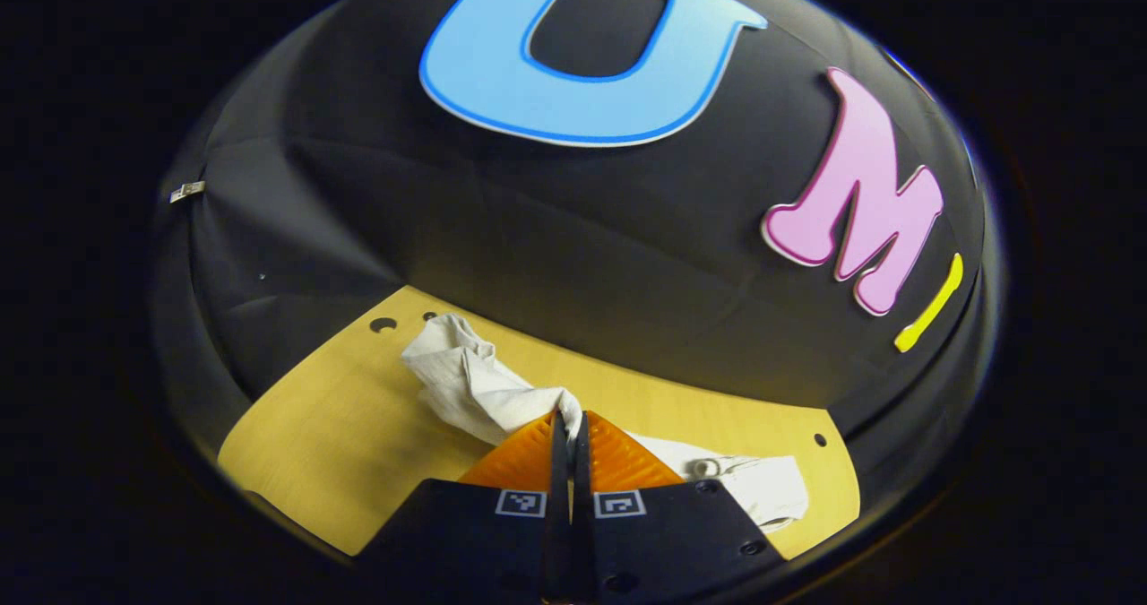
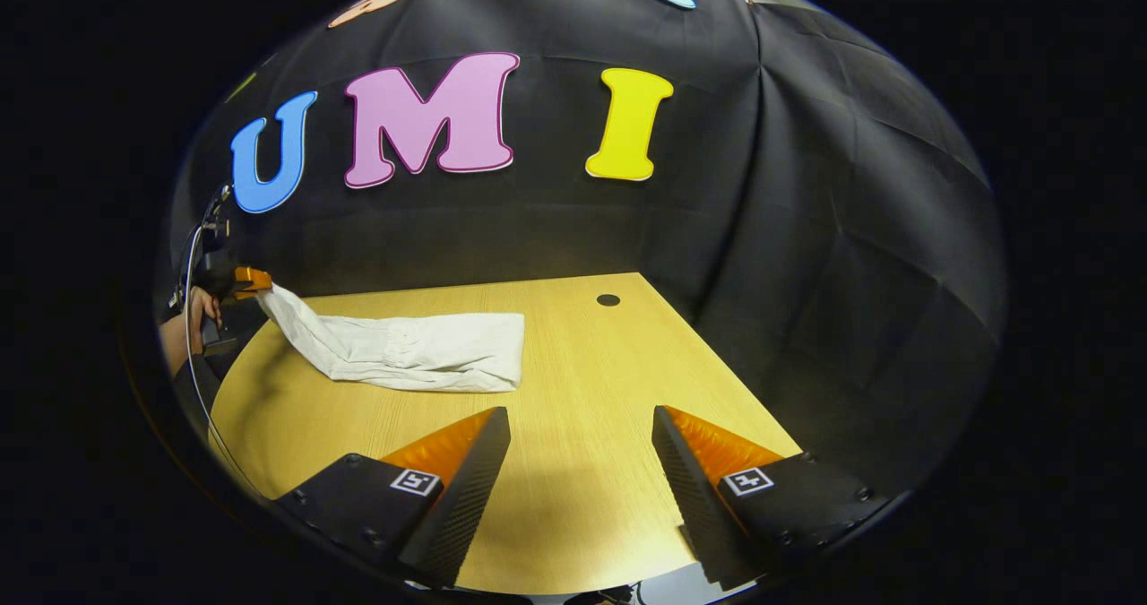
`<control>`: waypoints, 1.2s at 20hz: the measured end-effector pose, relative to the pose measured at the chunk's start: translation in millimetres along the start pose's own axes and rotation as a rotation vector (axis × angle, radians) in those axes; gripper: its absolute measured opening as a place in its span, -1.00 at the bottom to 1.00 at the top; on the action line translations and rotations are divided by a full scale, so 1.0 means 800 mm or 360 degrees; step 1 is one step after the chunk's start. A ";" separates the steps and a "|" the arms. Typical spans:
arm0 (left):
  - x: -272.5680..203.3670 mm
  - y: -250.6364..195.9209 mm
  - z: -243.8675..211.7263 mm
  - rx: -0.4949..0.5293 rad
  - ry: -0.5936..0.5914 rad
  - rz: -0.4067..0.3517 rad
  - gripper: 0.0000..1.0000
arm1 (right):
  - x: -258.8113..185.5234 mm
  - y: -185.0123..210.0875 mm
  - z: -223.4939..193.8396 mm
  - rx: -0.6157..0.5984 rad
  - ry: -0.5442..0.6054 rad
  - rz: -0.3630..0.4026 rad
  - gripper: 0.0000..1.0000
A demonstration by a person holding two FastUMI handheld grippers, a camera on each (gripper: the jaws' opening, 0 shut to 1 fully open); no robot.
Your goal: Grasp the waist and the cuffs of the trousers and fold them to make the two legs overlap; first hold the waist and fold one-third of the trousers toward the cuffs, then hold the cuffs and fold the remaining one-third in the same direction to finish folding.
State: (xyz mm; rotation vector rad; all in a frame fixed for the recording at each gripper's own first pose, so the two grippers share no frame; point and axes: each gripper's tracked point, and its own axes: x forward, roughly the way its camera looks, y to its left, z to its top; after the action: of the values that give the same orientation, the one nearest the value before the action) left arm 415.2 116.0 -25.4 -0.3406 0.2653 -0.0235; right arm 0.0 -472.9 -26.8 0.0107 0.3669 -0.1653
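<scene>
White trousers point(image 2: 408, 350) lie on the wooden table point(image 2: 582, 390), stretched from the table's left side toward its middle. In the right gripper view their left end is lifted off the table, pinched by my left gripper point(image 2: 255, 289), held by a hand point(image 2: 193, 314). In the left gripper view my left gripper point(image 1: 568, 421) is shut on a bunched fold of the trousers point(image 1: 475, 385), with cloth trailing to both sides. My right gripper point(image 2: 581, 430) stands open over bare table, nearer than the trousers' flat right end and apart from it.
The table point(image 1: 314, 444) has small round holes: one point(image 2: 608, 300) near the far right, others point(image 1: 383, 324) near a corner. The black cloth wall point(image 2: 806, 229) closes in behind and to the right of the table. A cable point(image 2: 193, 255) hangs beside the hand.
</scene>
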 end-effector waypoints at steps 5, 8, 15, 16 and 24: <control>-0.003 -0.116 0.007 0.0032 -0.0053 -0.0101 -0.90 | 0.026 -0.031 0.026 -0.0028 -0.0053 0.0091 0.96; 0.002 -0.181 -0.006 0.0058 -0.0041 -0.0156 -0.90 | 0.046 -0.047 0.029 0.0029 -0.0042 0.0141 0.96; 0.013 -0.335 -0.072 0.0121 0.0045 -0.0350 -0.90 | 0.062 -0.065 0.002 0.0146 0.0053 0.0225 0.98; 0.012 -0.354 -0.086 0.0117 0.0069 -0.0385 -0.90 | 0.061 -0.063 -0.004 0.0161 0.0070 0.0238 0.98; 0.025 -0.426 -0.230 0.0254 0.0388 -0.0469 -0.88 | 0.047 -0.059 -0.030 0.0160 0.0150 0.0328 0.98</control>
State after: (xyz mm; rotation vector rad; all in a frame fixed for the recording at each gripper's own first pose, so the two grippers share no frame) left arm 393.9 -267.0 -83.6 -0.2148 0.4501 -0.3763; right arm 18.2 -524.8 -61.7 0.1555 0.4487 0.0209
